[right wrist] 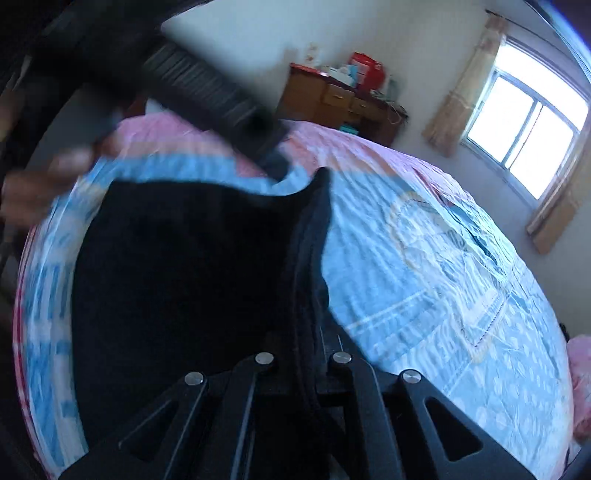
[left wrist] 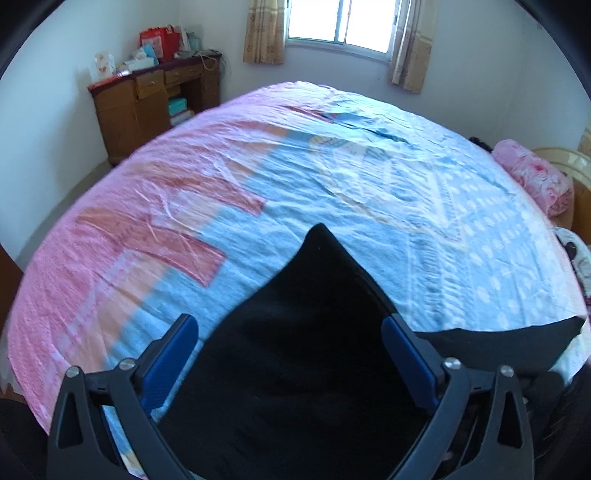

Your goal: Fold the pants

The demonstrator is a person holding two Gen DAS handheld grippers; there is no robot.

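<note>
Black pants [left wrist: 295,369] lie on the pink and blue bed sheet [left wrist: 332,177], with one corner raised into a point. My left gripper [left wrist: 291,332] stands open over them, its blue pads [left wrist: 173,354] wide apart on either side of the cloth. In the right wrist view the pants [right wrist: 184,277] spread to the left, and a bunched edge of them runs into my right gripper [right wrist: 306,336]. That gripper is shut on the cloth, which hides its fingertips. The left gripper [right wrist: 273,162] crosses the upper left, blurred, above a person's hand [right wrist: 37,184].
A brown wooden cabinet [left wrist: 147,107] with bags and boxes on top stands at the far wall. A curtained window [left wrist: 340,26] is behind the bed. A rolled pink blanket [left wrist: 535,177] lies at the bed's right edge.
</note>
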